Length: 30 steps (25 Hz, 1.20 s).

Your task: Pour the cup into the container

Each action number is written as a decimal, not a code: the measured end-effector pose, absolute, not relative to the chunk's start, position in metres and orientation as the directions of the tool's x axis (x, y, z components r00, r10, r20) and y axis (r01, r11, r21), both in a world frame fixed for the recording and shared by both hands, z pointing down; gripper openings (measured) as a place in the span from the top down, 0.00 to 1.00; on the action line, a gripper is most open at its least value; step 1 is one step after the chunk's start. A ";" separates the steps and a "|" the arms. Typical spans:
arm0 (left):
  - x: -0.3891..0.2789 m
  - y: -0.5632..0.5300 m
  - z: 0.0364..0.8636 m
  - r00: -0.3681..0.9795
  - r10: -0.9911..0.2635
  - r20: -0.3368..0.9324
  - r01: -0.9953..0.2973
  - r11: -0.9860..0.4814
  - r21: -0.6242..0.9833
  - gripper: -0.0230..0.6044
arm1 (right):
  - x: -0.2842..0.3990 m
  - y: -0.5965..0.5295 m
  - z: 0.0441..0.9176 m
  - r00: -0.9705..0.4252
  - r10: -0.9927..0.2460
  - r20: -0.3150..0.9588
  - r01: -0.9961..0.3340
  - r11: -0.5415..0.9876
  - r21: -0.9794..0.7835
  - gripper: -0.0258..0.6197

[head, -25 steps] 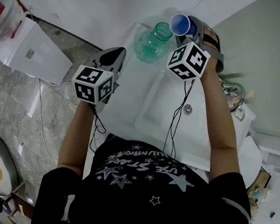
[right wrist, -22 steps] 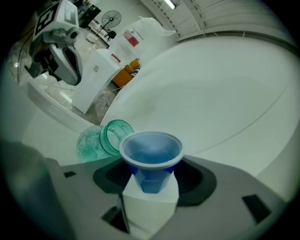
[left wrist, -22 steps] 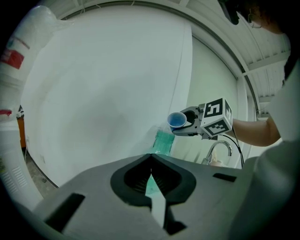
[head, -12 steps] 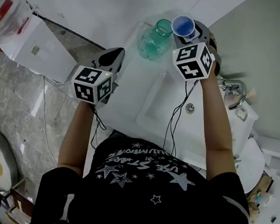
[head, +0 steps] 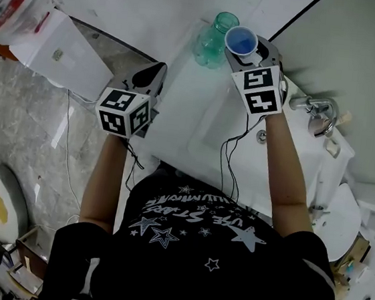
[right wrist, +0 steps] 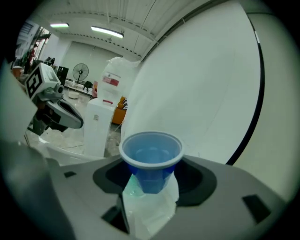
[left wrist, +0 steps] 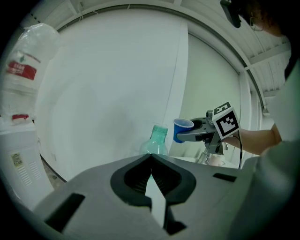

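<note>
Holds the blue cup (head: 241, 40) clamped in the right claw (head: 249, 55), rim level to keep the liquid in; places the green bottle (head: 211, 44) just left of that claw, mouth open, apart from the cup; probably lining up to tip; keeps the left claw (head: 157, 74) well left, jaws together on nothing, clear of the pour.
</note>
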State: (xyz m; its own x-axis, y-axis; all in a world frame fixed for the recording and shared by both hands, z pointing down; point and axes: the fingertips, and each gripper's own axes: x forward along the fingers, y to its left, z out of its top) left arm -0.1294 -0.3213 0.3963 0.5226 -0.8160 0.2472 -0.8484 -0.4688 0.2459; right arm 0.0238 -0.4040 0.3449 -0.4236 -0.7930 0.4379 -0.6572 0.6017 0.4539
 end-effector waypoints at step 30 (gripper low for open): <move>-0.154 -0.234 0.461 0.452 -0.820 0.351 -0.888 -0.374 0.269 0.95 | -0.049 -0.290 0.496 -0.696 -0.564 0.444 -0.583 0.805 0.108 0.52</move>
State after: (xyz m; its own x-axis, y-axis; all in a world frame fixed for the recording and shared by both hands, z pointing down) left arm -0.1542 -0.2343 0.4606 0.4519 -0.8199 0.3515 -0.8876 -0.3737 0.2694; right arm -0.0492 -0.2898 0.4956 -0.6963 -0.5641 0.4438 -0.5832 0.8051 0.1082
